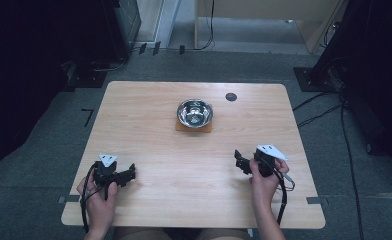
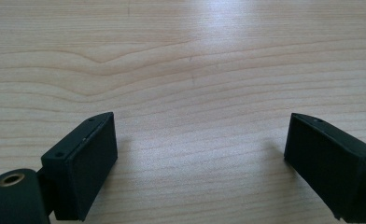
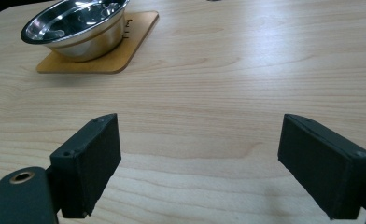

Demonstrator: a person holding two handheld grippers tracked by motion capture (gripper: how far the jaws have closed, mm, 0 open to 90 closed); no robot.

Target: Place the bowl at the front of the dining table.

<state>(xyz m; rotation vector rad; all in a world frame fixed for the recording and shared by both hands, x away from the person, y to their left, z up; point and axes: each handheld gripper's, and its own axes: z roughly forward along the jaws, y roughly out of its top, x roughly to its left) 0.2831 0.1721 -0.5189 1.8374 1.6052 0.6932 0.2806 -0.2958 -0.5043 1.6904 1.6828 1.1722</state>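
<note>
A shiny metal bowl stands on a thin square wooden mat at the middle back of the table; in the right gripper view the bowl and mat lie at upper left. My left gripper rests near the front left of the table, open, with bare wood between its jaws. My right gripper sits at the front right, open and holding nothing. Both are well short of the bowl.
The light wooden table has a round dark cable port behind the bowl. Grey carpet, cables and dark equipment stands surround it. A wooden cabinet stands at the far side.
</note>
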